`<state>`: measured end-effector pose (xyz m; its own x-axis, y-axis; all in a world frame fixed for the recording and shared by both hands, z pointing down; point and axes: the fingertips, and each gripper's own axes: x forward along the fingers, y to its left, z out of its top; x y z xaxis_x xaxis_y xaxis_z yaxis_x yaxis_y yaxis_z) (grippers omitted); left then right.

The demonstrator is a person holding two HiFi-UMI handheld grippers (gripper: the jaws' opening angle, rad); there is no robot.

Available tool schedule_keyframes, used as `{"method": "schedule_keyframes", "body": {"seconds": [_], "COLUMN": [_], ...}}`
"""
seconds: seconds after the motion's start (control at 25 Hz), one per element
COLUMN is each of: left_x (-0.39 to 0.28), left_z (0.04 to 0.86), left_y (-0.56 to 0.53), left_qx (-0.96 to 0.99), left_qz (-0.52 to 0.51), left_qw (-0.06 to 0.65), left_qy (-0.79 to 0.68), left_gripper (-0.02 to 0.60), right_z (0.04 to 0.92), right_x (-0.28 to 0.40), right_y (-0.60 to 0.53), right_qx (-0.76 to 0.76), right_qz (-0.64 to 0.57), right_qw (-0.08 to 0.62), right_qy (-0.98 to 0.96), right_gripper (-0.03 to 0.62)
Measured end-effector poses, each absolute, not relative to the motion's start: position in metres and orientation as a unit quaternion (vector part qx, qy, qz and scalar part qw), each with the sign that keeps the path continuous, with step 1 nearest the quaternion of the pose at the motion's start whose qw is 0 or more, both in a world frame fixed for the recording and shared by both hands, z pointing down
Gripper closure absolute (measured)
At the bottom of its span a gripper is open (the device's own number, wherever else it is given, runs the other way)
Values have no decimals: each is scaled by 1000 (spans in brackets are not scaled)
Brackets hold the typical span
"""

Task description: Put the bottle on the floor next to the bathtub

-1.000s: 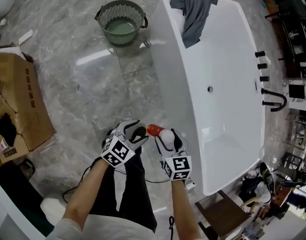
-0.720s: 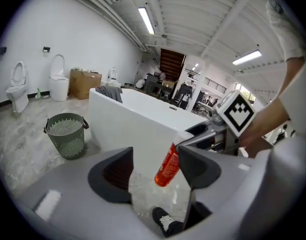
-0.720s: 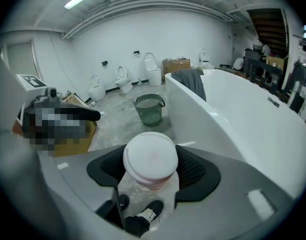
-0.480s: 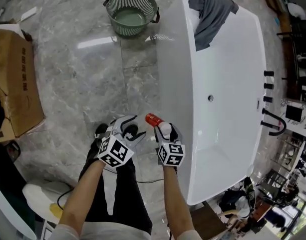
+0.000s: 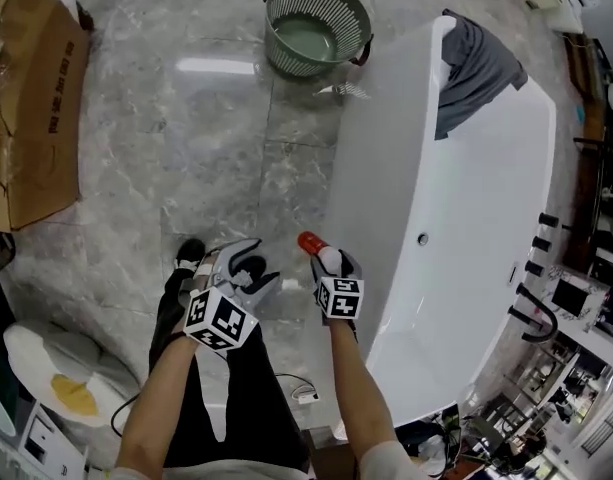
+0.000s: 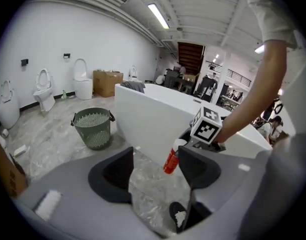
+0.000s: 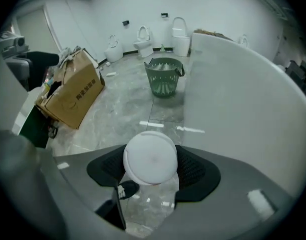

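Right hand-held gripper [image 5: 327, 265]: clamped on bottle [image 5: 310, 241] at white cap end, red end forward. Held above floor [image 5: 186, 178], just beside bathtub [image 5: 436, 188] outer wall. Grip unchanged since earlier frames. Left hand-held gripper [image 5: 254, 268]: jaws wide, empty, near bottle. Green basket [image 5: 316, 23] well apart.

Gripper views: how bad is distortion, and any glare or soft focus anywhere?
Left gripper view: strong fisheye, black vignetted corners, the white bathtub bows, the ceiling strip light is blown out. Right gripper view: same fisheye; the white-capped red bottle sits close and soft. Head view: a light streak glares on the grey marble floor.
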<state>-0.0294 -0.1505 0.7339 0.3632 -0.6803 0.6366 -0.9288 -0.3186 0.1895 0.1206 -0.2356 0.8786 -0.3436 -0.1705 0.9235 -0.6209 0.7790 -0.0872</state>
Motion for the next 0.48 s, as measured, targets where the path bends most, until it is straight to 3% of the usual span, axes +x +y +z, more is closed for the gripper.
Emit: {"method": "schedule_keyframes", "body": {"seconds": [0.48], "left_x": [-27], "left_z": [785], "left_y": [-109], "left_qx": [764], "left_qz": [237], "left_qw": [294], "left_qy": [-524], "left_gripper": [247], "right_z": [951], "right_x": [120], "right_y": [-231], "right_qx": [190], "right_qz": [182], "right_qw": [583], "right_qy": [-769], "right_gripper": [309]}}
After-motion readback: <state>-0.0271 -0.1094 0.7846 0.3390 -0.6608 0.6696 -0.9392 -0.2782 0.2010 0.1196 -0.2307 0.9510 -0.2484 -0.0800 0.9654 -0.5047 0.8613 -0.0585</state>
